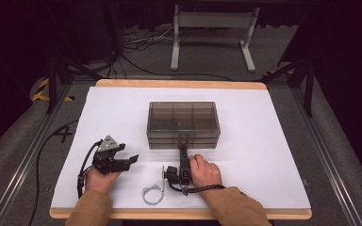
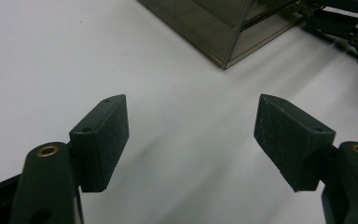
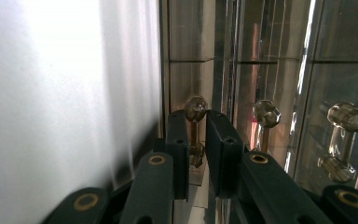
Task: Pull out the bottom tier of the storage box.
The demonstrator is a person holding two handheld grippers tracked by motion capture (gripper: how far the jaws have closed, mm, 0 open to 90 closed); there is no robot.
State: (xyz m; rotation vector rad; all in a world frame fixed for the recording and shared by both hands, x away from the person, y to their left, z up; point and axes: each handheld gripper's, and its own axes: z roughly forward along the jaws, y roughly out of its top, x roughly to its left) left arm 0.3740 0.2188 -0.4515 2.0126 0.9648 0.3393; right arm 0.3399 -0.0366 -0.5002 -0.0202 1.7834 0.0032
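**Right gripper pinches a drawer knob on the clear box**

A smoky clear box [image 1: 183,125] with drawers sits at the centre of the white table [image 1: 273,155]. The right gripper [image 1: 184,140], at six o'clock from the box, reaches straight to its front face. In the right gripper view its jaws stand nearly together around the stem of one knob [image 3: 195,110], the pads touching or all but touching it; I read this as a pinch on the knob, ready for a pull. The left gripper [image 1: 131,160] rests at about eight o'clock from the box, well apart from it, its jaws spread wide with nothing between them, as its own view shows.

What could go wrong, as I judge it: the box looks light and nothing steadies it, so a pull may drag the whole box toward the table edge instead of sliding the drawer out. The knob is round and glossy, so the pads may slip off its stem if the pull runs crooked.

Counted: one box; three knobs in the right gripper view, the second [image 3: 266,113] and third [image 3: 348,116] to the right of the held one; two grippers; one small wire ring [image 1: 152,194] near the table's front edge, at seven o'clock from the right hand [image 1: 205,171].
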